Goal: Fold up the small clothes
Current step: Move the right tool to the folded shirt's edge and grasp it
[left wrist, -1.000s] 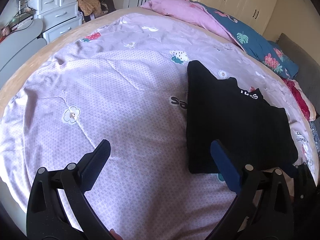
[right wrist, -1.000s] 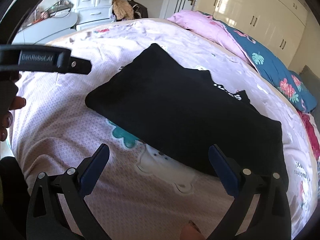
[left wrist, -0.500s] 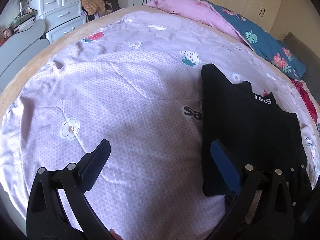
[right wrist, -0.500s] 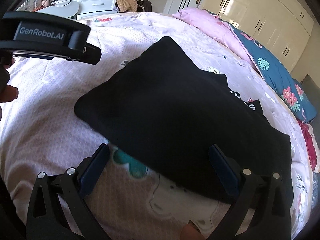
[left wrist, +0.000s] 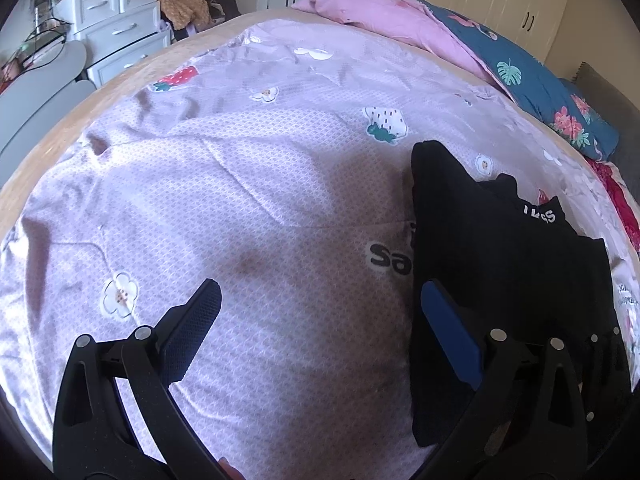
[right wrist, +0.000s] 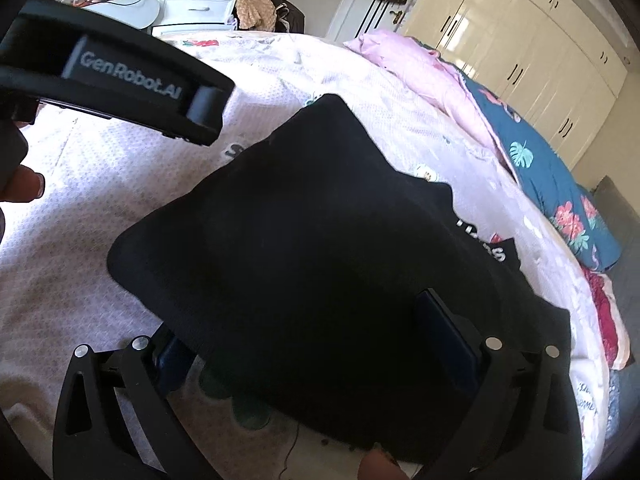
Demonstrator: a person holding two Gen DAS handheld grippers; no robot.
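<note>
Lying folded on the lilac printed bedsheet (left wrist: 240, 184), the black garment (right wrist: 320, 240) occupied the person's right-hand part of the bed, white lettering showing at its far edge. The right gripper (right wrist: 316, 328) was spread wide at the garment's near edge: its left finger sat partly hidden under the fabric, its right finger (right wrist: 448, 332) lay over the top of the cloth. Not pinching. The left gripper (left wrist: 320, 312) was likewise spread open, holding nothing, above bare sheet just beside the garment's left edge; its right pad (left wrist: 448, 332) overlapped the black cloth in view, contact not determinable. A pink duvet (left wrist: 392, 20) and a teal floral pillow (left wrist: 552, 92) lay at the far side. White drawers (left wrist: 116, 24) stood beyond the bed.
</note>
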